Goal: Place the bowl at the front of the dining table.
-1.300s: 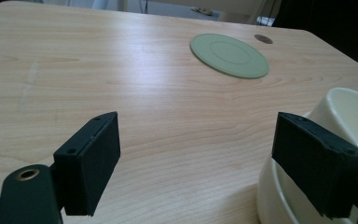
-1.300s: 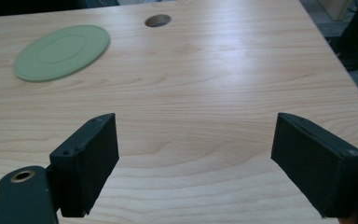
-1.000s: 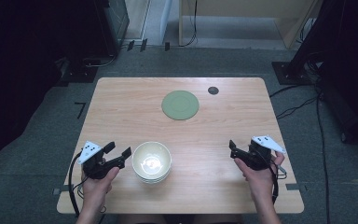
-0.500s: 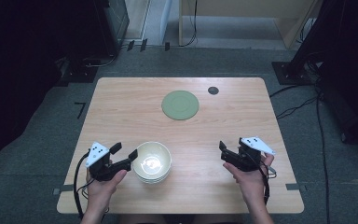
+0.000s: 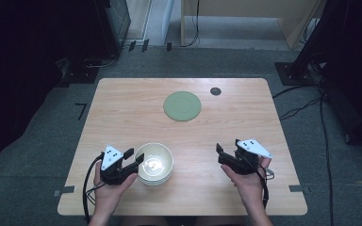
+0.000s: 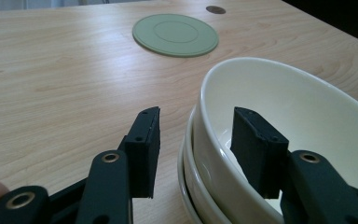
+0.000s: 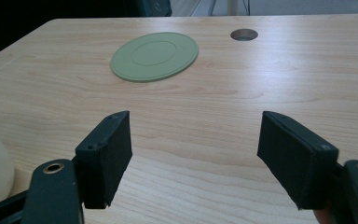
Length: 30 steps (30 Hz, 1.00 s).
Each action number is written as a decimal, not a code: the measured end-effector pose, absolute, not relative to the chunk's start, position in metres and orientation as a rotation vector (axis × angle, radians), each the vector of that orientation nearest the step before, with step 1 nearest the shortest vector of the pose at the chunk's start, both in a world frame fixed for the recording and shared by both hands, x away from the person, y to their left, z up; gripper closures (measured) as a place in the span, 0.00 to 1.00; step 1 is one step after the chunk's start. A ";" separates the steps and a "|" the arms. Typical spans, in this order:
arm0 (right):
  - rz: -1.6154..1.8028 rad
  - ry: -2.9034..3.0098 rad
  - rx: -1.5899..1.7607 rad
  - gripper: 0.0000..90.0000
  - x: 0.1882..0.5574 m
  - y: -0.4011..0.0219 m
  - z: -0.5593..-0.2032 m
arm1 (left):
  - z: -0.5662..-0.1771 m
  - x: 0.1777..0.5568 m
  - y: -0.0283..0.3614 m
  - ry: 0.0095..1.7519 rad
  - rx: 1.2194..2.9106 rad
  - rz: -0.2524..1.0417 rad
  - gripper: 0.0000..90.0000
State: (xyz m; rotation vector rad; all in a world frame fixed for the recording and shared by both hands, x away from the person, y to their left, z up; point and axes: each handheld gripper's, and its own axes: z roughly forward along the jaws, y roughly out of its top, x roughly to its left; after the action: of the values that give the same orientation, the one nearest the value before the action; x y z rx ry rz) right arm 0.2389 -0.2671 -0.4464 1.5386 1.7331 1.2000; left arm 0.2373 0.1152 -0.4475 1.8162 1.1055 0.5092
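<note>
The left gripper (image 5: 134, 159) has its jaws open astride the near rim of the top bowl (image 5: 154, 162), one inside, one outside; the stack looks two or three deep. The right gripper (image 5: 222, 155), jaws open and empty, hovers over bare surface (image 5: 122, 113), farther from the bowls.

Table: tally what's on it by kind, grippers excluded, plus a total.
Cream bowls: 3 rims can be counted in the left gripper view, nested in one stack; any bowl hidden below cannot be told.
Green round plate: 1.
Total: 4 things.
The dark round hole near the far edge is part of the table, not counted.
</note>
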 end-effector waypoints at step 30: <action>1.415 1.991 1.400 0.50 0.241 -0.191 -0.441 | -0.454 0.237 0.100 1.083 1.844 0.672 0.92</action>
State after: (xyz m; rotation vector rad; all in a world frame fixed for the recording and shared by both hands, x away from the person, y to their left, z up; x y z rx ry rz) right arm 0.2408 -0.1912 -0.4413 1.4004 1.9910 1.4145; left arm 0.2373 0.0999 -0.4540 1.8444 1.0827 0.6715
